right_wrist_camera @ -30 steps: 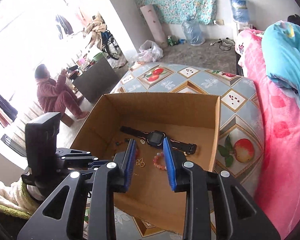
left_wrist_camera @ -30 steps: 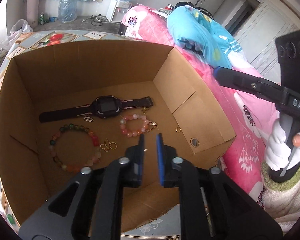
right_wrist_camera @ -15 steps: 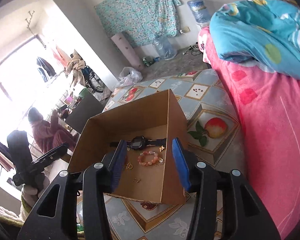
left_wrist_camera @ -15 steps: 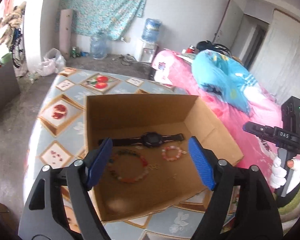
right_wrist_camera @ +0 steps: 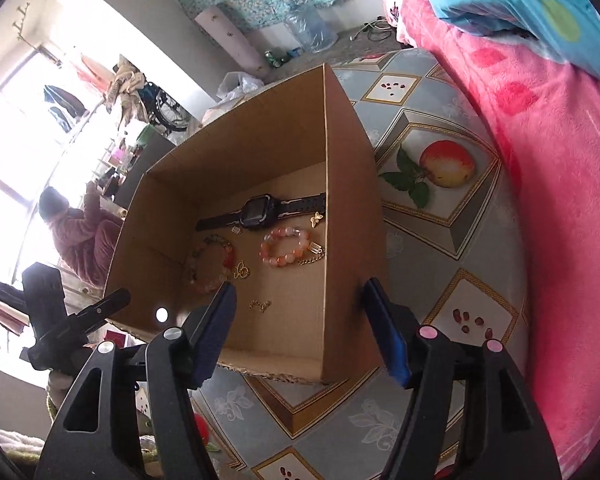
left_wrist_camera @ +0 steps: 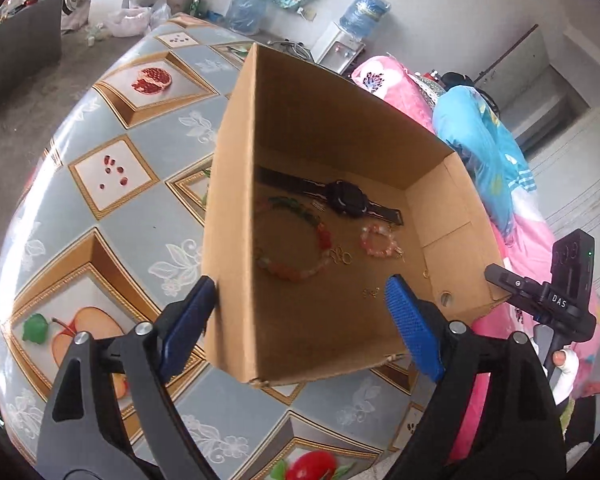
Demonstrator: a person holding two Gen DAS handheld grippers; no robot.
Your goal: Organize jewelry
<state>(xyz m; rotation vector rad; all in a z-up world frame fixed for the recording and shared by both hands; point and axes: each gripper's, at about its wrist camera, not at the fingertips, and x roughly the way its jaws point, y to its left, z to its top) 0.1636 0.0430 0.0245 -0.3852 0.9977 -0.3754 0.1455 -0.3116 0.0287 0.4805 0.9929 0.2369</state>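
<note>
Your left gripper (left_wrist_camera: 300,312) and right gripper (right_wrist_camera: 296,324) have just been opening, each straddling a wall of the cardboard box (left_wrist_camera: 228,240) without pinching. Jewelry lies inside: watch (right_wrist_camera: 260,210), 2 bracelets. Only your right view shows a seated person (right_wrist_camera: 76,232).

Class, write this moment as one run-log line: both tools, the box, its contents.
left tool: open, empty | right tool: open, empty | cardboard box: watch, bracelets

Box (left_wrist_camera: 228,216) walls block sideways entry; its open top looks clear.
</note>
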